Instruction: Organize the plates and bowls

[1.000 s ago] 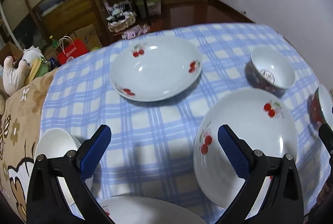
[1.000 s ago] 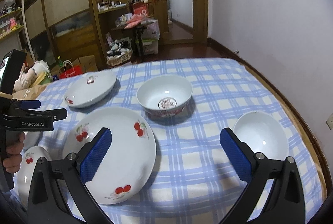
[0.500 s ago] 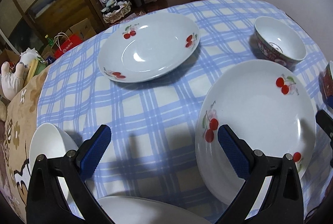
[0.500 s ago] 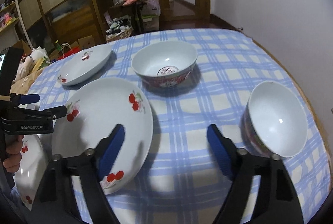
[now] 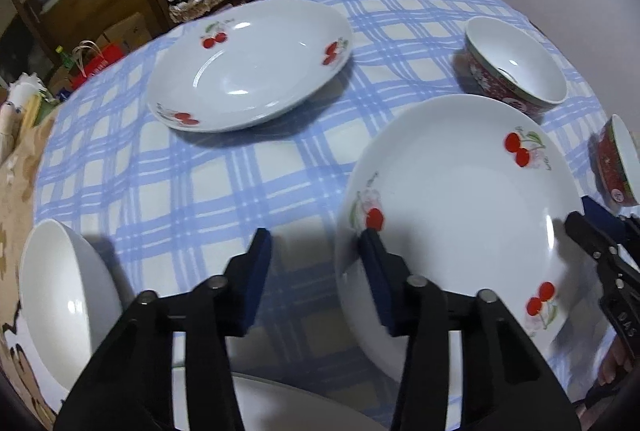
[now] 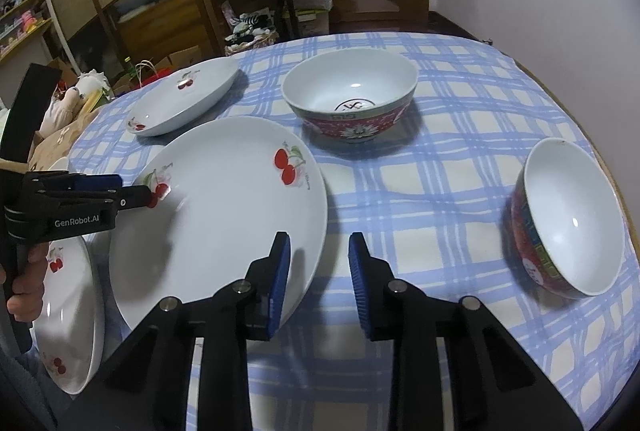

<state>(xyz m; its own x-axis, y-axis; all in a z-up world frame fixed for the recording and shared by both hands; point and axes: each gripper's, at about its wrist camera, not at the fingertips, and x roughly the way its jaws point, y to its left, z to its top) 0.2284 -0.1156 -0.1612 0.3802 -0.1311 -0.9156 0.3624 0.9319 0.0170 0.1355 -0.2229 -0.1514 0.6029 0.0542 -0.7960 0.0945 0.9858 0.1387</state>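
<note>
Flanking the big cherry plate [image 6: 224, 199] on the table [image 5: 248, 183], both tongs sit at opposite rims, seemingly for a two-sided lift. Left tongs [image 5: 316, 271] and right tongs [image 6: 318, 271] are narrowed but gripping nothing yet, one pad over each rim.

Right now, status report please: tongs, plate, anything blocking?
Left tongs and right tongs partly closed, straddling opposite rims of the large white cherry-print plate. Plate on checked cloth. Nothing blocking.
</note>
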